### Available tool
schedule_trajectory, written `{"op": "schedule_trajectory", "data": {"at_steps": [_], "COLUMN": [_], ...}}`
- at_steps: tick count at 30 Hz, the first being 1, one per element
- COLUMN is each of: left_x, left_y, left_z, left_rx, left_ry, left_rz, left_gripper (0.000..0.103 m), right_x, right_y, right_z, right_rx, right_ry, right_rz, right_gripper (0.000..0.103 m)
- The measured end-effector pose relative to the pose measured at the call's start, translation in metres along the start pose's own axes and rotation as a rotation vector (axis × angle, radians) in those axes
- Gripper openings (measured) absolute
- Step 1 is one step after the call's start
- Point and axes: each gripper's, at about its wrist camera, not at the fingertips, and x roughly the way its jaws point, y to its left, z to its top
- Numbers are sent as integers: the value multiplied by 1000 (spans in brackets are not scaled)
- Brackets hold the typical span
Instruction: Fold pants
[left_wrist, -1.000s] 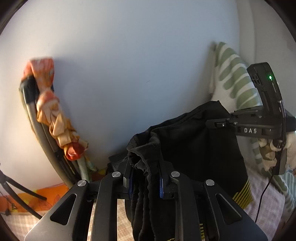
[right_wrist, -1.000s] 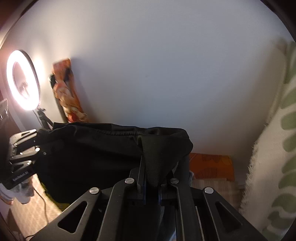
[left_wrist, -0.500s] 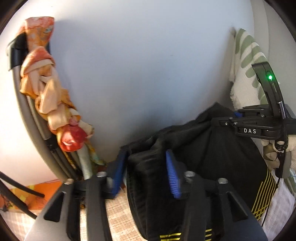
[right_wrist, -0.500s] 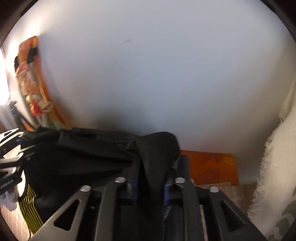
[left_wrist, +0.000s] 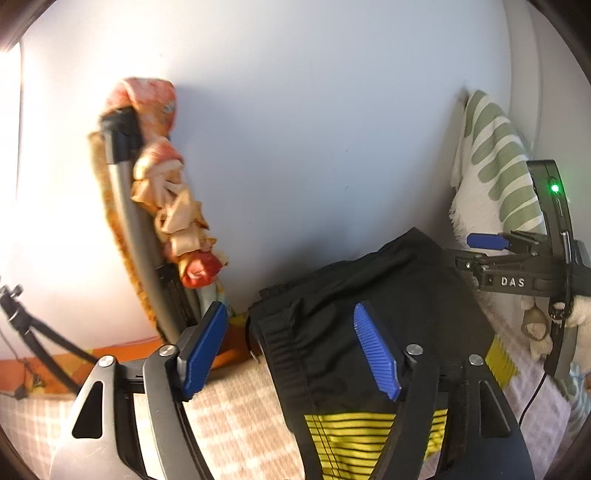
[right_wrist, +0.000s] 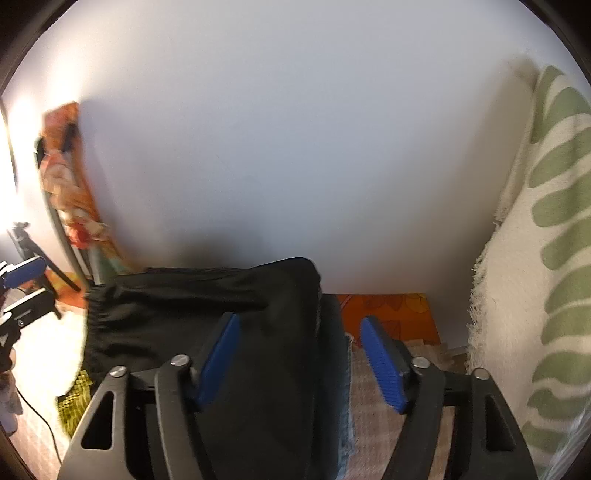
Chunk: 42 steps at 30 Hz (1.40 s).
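The left tool points forward with its two blue-padded fingers spread wide apart, gripping nothing. The right tool is likewise spread, its blue pads well apart and free. Seen from the left wrist camera, the right tool reaches in from the right side, level, one blue pad showing at its tip.

A: The left wrist camera sits just behind the left gripper, looking forward along its fingers, close over the black pants toward the white wall.

B: The right wrist camera does likewise behind the right gripper, facing the same wall.

A: Both views share the pants, the green-patterned towel, and each other's gripper at the frame edge.
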Motion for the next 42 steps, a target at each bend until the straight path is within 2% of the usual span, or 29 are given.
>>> {"op": "schedule_trajectory", "data": {"at_steps": [5, 8, 13, 16, 23, 27, 33, 42], "left_x": [-43, -68, -112, -144, -207, -238, -262, -267], "left_y": [2, -1, -12, -12, -27, -39, -38, -25], "left_z": [-12, -19, -35, -48, -84, -112, -150, -189], "left_rx": [-25, -26, -30, -41, -34, -18, -47, -96], "left_ry": [0, -8, -34, -50, -85, -102, -108, -97], "left_rz": [7, 15, 27, 36, 43, 62, 85, 117], "left_gripper": [73, 80, 80, 80, 80, 82, 83, 83], "right_x": [-48, -79, -127, -153, -204, -235, -258, -264], "right_y": [17, 28, 48, 60, 92, 109, 136, 161], "right_z": [-15, -28, -63, -80, -126, -152, -186, -225], "right_rx": [3, -2, -17, -22, -71, -53, -48, -16], "right_ry": [-44, -66, -99, -118, -155, -198, -209, -211], "right_rz": [30, 47, 73, 71, 65, 82, 95, 94], "right_gripper": [84, 86, 93, 97, 99, 103, 103, 103]}}
